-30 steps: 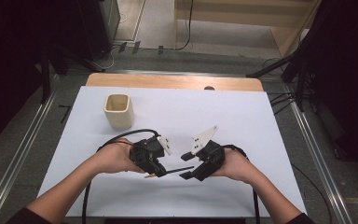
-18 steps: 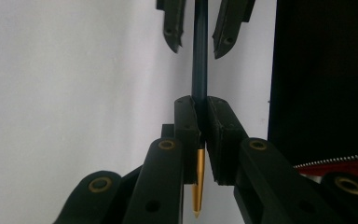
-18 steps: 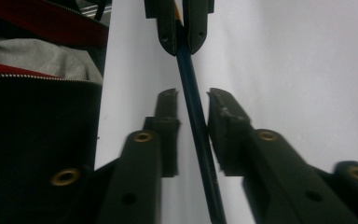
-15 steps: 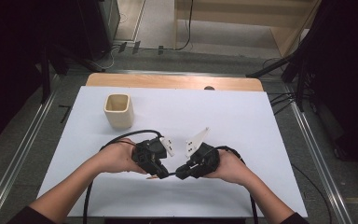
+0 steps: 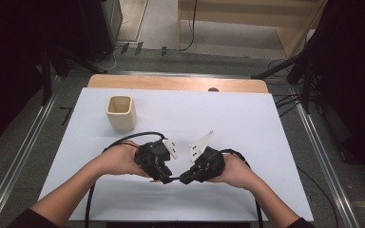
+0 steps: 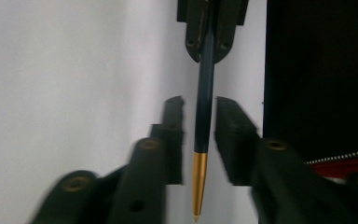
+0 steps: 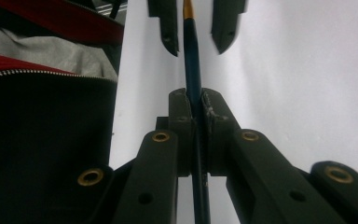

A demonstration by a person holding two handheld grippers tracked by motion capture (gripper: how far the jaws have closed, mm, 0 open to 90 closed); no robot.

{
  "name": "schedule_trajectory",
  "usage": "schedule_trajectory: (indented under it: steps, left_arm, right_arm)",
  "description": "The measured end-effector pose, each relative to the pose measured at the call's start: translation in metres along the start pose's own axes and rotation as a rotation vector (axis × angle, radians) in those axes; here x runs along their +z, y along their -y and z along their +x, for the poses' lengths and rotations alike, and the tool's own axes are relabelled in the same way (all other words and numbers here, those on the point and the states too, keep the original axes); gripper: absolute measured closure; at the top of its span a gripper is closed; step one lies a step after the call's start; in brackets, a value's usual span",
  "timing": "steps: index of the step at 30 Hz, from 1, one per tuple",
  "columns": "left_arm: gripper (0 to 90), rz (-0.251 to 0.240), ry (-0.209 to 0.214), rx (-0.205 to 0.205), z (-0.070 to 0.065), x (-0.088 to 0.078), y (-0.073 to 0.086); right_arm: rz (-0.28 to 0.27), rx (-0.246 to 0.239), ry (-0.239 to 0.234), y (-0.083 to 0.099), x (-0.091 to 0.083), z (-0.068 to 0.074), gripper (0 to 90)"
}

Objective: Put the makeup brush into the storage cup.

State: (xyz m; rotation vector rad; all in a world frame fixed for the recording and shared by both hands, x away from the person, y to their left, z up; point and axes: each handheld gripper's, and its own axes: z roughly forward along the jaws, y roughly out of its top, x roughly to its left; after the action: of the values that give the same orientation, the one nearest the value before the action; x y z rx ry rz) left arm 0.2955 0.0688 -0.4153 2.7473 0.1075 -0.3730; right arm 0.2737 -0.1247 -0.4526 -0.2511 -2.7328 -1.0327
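A thin dark blue pen with a gold tip (image 6: 204,107) lies level between my two grippers, which face each other tip to tip over the front of the white table (image 5: 247,118). My right gripper (image 7: 195,100) is shut on the pen (image 7: 191,51), its pads pressed on the barrel. My left gripper (image 6: 199,105) has just been opening. Its pads stand a little off the pen on both sides, with the gold tip pointing back along its jaws. In the high view the left gripper (image 5: 167,178) and the right gripper (image 5: 183,179) nearly meet.
A beige square cup (image 5: 120,112) stands at the back left of the table. Black cables trail from both grippers toward the front edge. A person's red and grey jacket (image 7: 42,56) shows beside the table edge. Metal rails run along both sides.
The right gripper's jaws have closed on the pen and its hand has shifted slightly toward the left gripper. The left jaws have parted from the pen.
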Motion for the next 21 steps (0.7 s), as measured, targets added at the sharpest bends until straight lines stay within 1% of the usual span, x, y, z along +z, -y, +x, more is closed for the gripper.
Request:
schedule_trajectory:
  steps: [1, 3, 4, 6, 7, 8, 10, 12, 14, 15, 16, 17, 21]
  left_arm:
    - [62.9, -0.009, 0.006, -0.006, 0.001, -0.001, 0.0]
    - [54.3, -0.023, 0.014, -0.018, 0.005, -0.003, 0.001]
    - [50.9, -0.029, 0.014, -0.028, 0.006, -0.004, 0.001]
    - [45.7, -0.044, 0.01, -0.029, 0.009, -0.005, 0.001]
    - [44.6, -0.053, 0.012, -0.039, 0.009, -0.006, 0.002]
    - [42.7, -0.06, 0.009, -0.038, 0.01, -0.006, 0.002]
    - [40.5, -0.071, 0.004, -0.035, 0.011, -0.008, 0.003]
    - [39.4, -0.08, -0.015, -0.031, 0.013, -0.009, 0.003]
    - [39.2, -0.091, -0.016, -0.048, 0.014, -0.01, 0.004]
    - [38.8, -0.097, -0.024, -0.046, 0.015, -0.011, 0.005]
    - [39.1, -0.112, -0.024, -0.05, 0.016, -0.012, 0.006]
    - [39.2, -0.131, -0.02, -0.064, 0.016, -0.012, 0.007]
    - [38.6, -0.165, -0.035, -0.091, 0.02, -0.013, 0.012]
  right_arm:
    - [0.0, 0.008, 0.004, 0.0, -0.001, 0.001, 84.7]
    - [-0.001, -0.003, 0.013, 0.001, -0.001, 0.001, 84.7]
    - [0.002, 0.012, 0.018, 0.002, -0.003, 0.001, 84.7]
    - [-0.008, 0.03, 0.022, 0.004, -0.004, 0.0, 84.7]
    - [-0.009, 0.038, 0.028, 0.006, -0.004, -0.001, 84.7]
    - [-0.004, 0.045, 0.036, 0.007, -0.005, -0.001, 84.6]
    - [-0.012, 0.052, 0.045, 0.01, -0.005, -0.001, 84.6]
    - [-0.013, 0.063, 0.054, 0.013, -0.006, 0.0, 84.7]
    - [-0.012, 0.077, 0.068, 0.016, -0.008, 0.0, 84.6]
    - [-0.02, 0.08, 0.073, 0.018, -0.009, 0.0, 84.7]
    - [-0.021, 0.087, 0.075, 0.019, -0.01, 0.001, 84.7]
    - [-0.027, 0.096, 0.077, 0.021, -0.011, 0.001, 84.6]
    - [-0.041, 0.117, 0.099, 0.027, -0.017, 0.002, 84.6]
